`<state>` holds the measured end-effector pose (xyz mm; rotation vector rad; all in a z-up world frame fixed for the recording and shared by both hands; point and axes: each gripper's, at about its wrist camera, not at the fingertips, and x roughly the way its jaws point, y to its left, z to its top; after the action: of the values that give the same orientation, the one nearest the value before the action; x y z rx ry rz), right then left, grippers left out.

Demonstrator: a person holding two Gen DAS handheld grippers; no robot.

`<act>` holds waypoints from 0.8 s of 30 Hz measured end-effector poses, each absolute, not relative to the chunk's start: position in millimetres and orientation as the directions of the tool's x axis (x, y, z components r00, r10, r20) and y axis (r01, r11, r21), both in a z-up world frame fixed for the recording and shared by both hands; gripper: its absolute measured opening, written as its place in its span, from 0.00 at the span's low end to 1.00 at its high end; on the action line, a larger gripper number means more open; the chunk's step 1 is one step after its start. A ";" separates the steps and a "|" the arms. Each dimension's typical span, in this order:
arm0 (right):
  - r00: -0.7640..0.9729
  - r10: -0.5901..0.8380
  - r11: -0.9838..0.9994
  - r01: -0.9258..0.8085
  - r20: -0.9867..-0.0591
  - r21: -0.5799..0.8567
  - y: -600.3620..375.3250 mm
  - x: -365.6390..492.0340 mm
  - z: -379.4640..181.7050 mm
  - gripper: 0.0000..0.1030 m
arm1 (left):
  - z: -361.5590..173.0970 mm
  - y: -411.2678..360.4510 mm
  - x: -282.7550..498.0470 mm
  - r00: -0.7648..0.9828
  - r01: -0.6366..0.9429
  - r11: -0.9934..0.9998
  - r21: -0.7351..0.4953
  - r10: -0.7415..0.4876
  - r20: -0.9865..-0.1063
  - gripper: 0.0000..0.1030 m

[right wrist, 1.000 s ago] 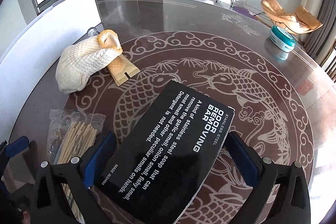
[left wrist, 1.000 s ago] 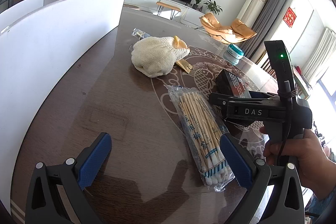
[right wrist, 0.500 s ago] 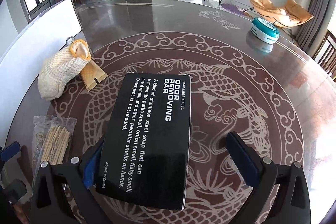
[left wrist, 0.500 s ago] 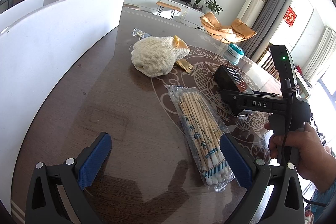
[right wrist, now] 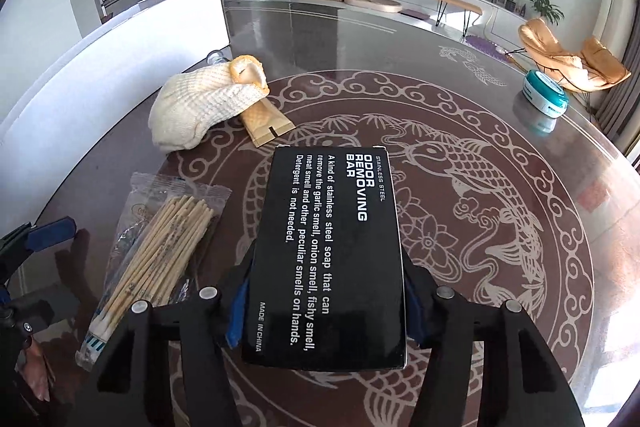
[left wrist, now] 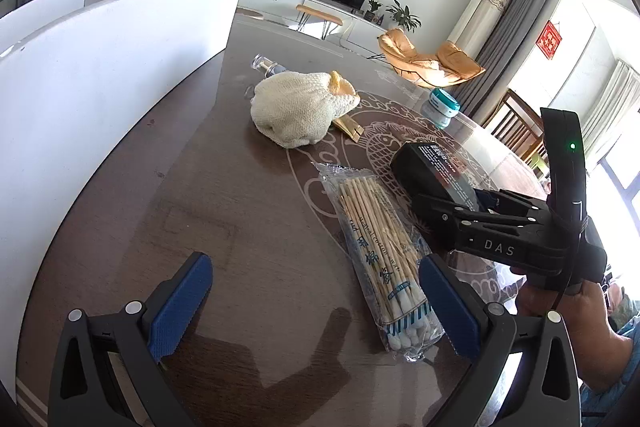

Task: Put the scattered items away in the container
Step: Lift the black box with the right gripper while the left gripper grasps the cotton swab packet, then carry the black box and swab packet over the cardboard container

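Between my right gripper [right wrist: 326,303] pads, 6 o'clock: black soap box [right wrist: 328,251], jaws closing on its sides. Glossy card, grip's near one end, could tilt/slip. Left gripper [left wrist: 316,303] wide apart, empty.

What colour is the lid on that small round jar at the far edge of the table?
Teal, over a white body; the jar shows best in the right wrist view.

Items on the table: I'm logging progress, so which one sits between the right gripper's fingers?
The black box printed "ODOR REMOVING BAR": the right gripper is closing on its sides. The cotton swab packet, knitted glove and teal jar lie apart, untouched.
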<state>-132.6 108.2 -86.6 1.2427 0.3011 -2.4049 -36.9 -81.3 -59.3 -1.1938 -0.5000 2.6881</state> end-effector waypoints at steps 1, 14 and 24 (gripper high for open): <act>-0.514 -0.268 -0.886 0.463 -0.815 -0.001 105.3 -126.9 -86.7 0.58 | -59.1 -81.7 -33.1 -0.671 -0.005 -0.931 -0.365 0.274 -0.689 1.00; -0.515 -0.298 -0.864 0.503 -0.804 -0.002 71.2 -86.1 -89.2 0.58 | -60.4 -93.3 -1.0 -0.700 0.060 -0.915 -0.398 0.246 -0.671 1.00; -0.532 -0.272 -0.885 0.466 -0.802 -0.009 97.5 -74.0 -87.6 0.58 | -60.6 -93.6 -2.5 -0.689 0.052 -0.909 -0.413 0.266 -0.674 1.00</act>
<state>-74.0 97.5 -87.6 1.2062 0.3102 -2.4106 -2.5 -93.6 -60.6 -1.1793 -0.6189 2.7131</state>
